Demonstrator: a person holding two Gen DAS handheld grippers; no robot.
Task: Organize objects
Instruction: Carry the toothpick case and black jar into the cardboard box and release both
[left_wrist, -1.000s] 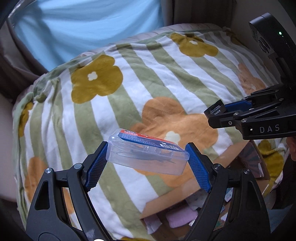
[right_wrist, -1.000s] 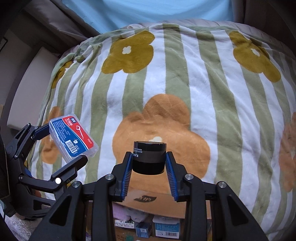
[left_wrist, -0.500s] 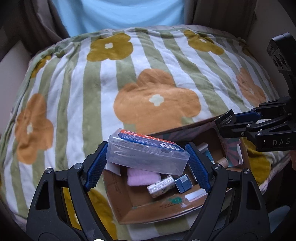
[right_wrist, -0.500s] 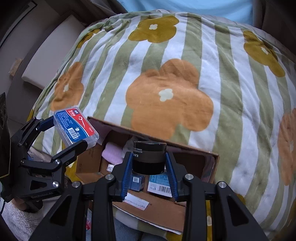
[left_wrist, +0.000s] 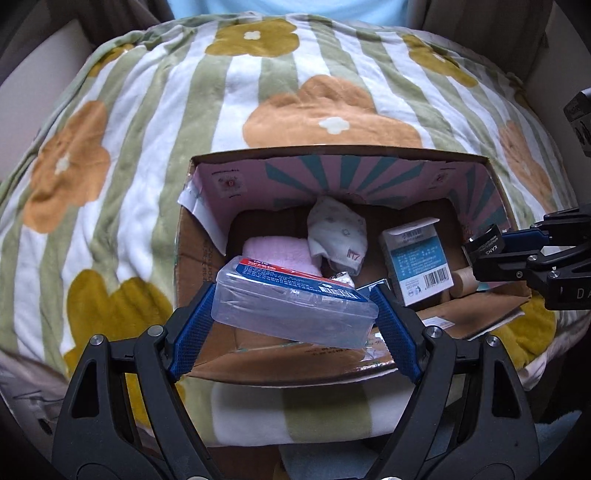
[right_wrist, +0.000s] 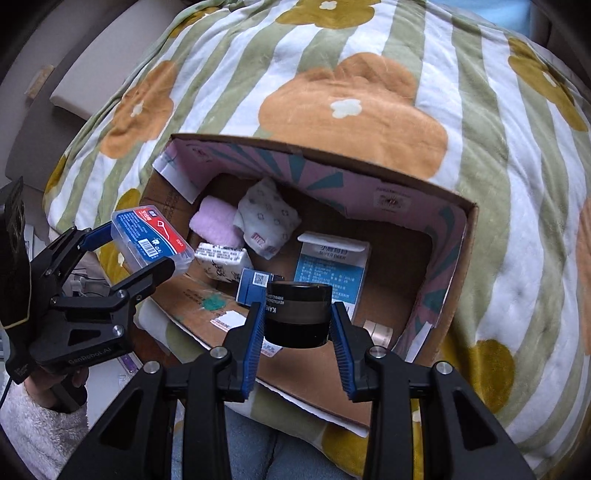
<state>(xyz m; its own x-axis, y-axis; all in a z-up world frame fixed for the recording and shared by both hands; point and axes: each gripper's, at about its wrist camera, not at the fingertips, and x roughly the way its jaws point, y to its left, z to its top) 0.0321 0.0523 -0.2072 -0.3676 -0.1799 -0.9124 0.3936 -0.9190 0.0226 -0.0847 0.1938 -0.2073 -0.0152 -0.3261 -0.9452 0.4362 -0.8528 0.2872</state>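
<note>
Both loaded grippers now hang over the cardboard box (left_wrist: 207, 236) on the floral blanket (left_wrist: 122, 122).

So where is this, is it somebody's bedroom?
Probably a bedroom or living room at home. A fluffy flower blanket covers something soft like a bed or couch, and on it sits a cardboard box holding household bits like rolled socks.

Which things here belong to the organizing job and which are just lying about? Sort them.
In the job:
- clear plastic case, held in the left gripper
- black jar, held in the right gripper
- cardboard box

Lying about:
- floral blanket
- cushion beside it
</note>
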